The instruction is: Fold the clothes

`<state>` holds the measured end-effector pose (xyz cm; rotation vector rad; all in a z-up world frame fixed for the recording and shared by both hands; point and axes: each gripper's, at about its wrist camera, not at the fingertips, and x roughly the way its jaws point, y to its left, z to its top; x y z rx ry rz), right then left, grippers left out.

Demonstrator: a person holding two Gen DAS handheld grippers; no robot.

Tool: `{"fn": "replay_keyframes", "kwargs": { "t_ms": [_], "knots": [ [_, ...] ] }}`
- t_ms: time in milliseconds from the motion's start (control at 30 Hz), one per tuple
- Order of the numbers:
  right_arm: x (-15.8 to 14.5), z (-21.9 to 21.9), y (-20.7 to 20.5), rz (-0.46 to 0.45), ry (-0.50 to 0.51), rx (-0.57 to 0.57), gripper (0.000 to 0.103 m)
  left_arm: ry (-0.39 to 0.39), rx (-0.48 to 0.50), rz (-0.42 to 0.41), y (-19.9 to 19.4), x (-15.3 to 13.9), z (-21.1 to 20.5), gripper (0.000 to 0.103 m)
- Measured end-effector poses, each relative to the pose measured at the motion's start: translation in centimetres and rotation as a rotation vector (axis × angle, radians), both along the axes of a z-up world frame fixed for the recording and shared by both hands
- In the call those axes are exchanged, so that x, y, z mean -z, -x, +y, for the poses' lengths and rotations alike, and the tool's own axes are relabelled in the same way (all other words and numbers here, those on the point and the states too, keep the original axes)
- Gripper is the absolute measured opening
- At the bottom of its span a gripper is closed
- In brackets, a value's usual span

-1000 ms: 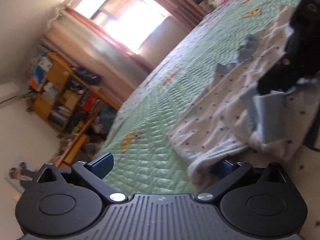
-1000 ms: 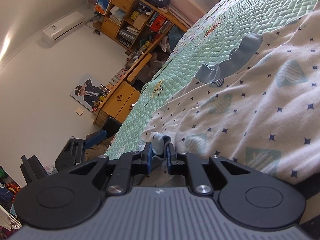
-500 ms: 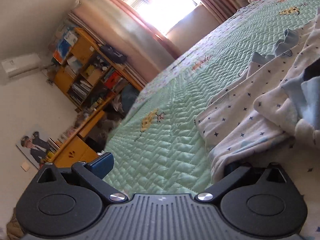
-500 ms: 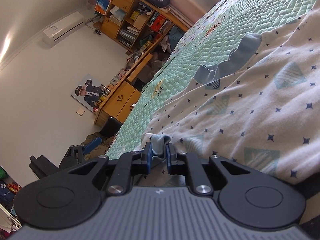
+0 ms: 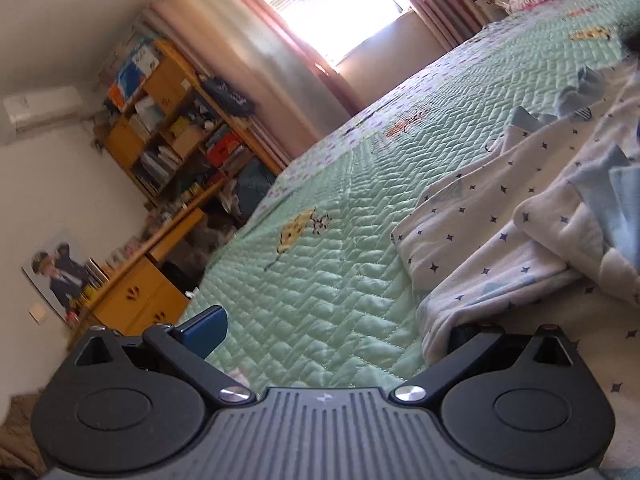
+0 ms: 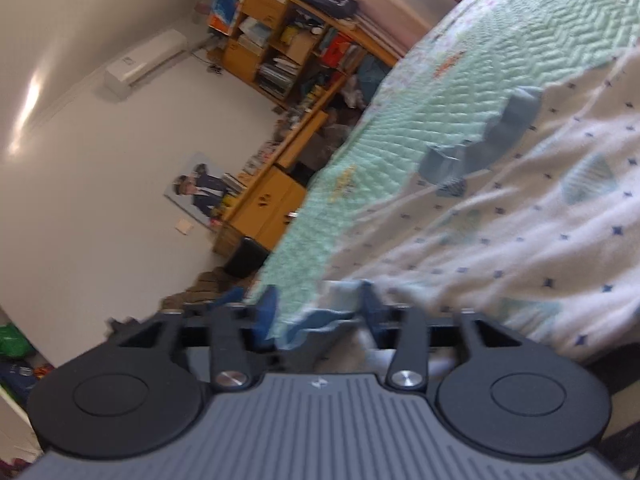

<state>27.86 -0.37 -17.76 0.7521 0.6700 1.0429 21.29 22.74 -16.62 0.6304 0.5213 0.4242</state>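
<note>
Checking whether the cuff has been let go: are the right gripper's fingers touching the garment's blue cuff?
Cannot tell. In the right wrist view the right gripper is opening with the blue cuff between its fingers, but blur hides whether cloth still touches them.

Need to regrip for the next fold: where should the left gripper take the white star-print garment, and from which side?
Judging by its pose, take the white star-print garment at its folded near edge, coming in low from the bare green quilt side. That hem lies doubled and raised beside the open left gripper, giving a lip to pinch.
</note>
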Motion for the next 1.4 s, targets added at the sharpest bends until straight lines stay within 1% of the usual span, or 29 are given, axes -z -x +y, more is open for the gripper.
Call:
{"fn": "replay_keyframes", "kwargs": {
  "t_ms": [33, 67, 100, 133, 200, 233, 267, 300, 367, 433, 467, 567, 733, 800, 867, 933, 1033, 1133, 1167, 1267, 1400],
  "knots": [
    [-0.8, -0.5, 0.5, -0.026, 0.008, 0.014, 0.064, 0.008, 0.001, 0.003, 0.0, 0.0, 0.1, 0.103],
    [-1.8, -1.2, 1.0, -0.067, 0.038, 0.039, 0.064, 0.016, 0.002, 0.006, -0.1, -0.1, 0.2, 0.103],
    [-2.8, -1.9, 1.7, -0.121, 0.093, 0.067, 0.064, 0.021, 0.003, 0.011, -0.2, -0.1, 0.2, 0.103],
    [-3.9, -2.6, 2.6, -0.193, 0.196, 0.102, 0.064, 0.022, 0.004, 0.017, -0.2, -0.1, 0.2, 0.103],
    [-5.3, -4.1, 4.9, -0.372, 0.482, 0.21, 0.064, 0.024, 0.005, 0.03, -0.3, -0.2, 0.2, 0.103],
    [-5.6, -5.0, 6.1, -0.45, 0.607, 0.26, 0.064, 0.023, 0.006, 0.035, -0.4, -0.2, 0.2, 0.102],
    [-5.6, -6.1, 7.2, -0.51, 0.705, 0.3, 0.064, 0.019, 0.007, 0.038, -0.4, -0.2, 0.2, 0.102],
    [-5.6, -7.4, 8.1, -0.545, 0.778, 0.333, 0.064, 0.016, 0.007, 0.041, -0.4, -0.2, 0.2, 0.102],
    [-5.2, -9.9, 9.2, -0.554, 0.87, 0.371, 0.064, 0.006, 0.008, 0.042, -0.4, -0.1, 0.0, 0.102],
    [-4.5, -11.2, 9.4, -0.549, 0.954, 0.385, 0.065, -0.005, 0.008, 0.043, -0.3, 0.0, -0.2, 0.102],
    [-4.2, -11.5, 9.2, -0.549, 0.973, 0.389, 0.065, -0.007, 0.008, 0.044, -0.3, 0.0, -0.3, 0.102],
    [-3.9, -11.5, 8.3, -0.566, 0.972, 0.387, 0.065, -0.01, 0.007, 0.05, -0.3, -0.1, -0.3, 0.102],
    [-2.7, -10.2, 6.1, -0.578, 1.058, 0.379, 0.065, -0.019, 0.004, 0.055, -0.4, -0.1, -0.5, 0.103],
    [-2.3, -9.6, 5.8, -0.6, 1.108, 0.395, 0.066, -0.022, 0.002, 0.058, -0.4, -0.1, -0.5, 0.103],
    [-2.0, -9.0, 5.6, -0.616, 1.158, 0.42, 0.069, -0.026, 0.001, 0.06, -0.4, -0.2, -0.6, 0.102],
    [-2.0, -8.5, 5.4, -0.626, 1.162, 0.438, 0.07, -0.029, 0.0, 0.062, -0.4, -0.2, -0.6, 0.102],
    [-2.2, -8.2, 4.7, -0.607, 1.145, 0.459, 0.07, -0.026, -0.001, 0.06, -0.4, -0.2, -0.6, 0.102],
    [-1.8, -7.5, 3.4, -0.575, 1.196, 0.42, 0.071, -0.02, -0.003, 0.055, -0.3, -0.3, -0.5, 0.102],
    [-1.8, -7.4, 3.3, -0.571, 1.198, 0.426, 0.071, -0.018, -0.003, 0.054, -0.3, -0.3, -0.5, 0.102],
    [-1.8, -8.1, 3.5, -0.56, 1.227, 0.519, 0.072, -0.005, -0.012, 0.054, -0.2, -0.4, -0.4, 0.103],
    [-1.7, -9.4, 4.1, -0.506, 1.213, 0.609, 0.077, 0.032, -0.045, 0.057, -0.3, -0.5, -0.2, 0.103]
  ]
}}
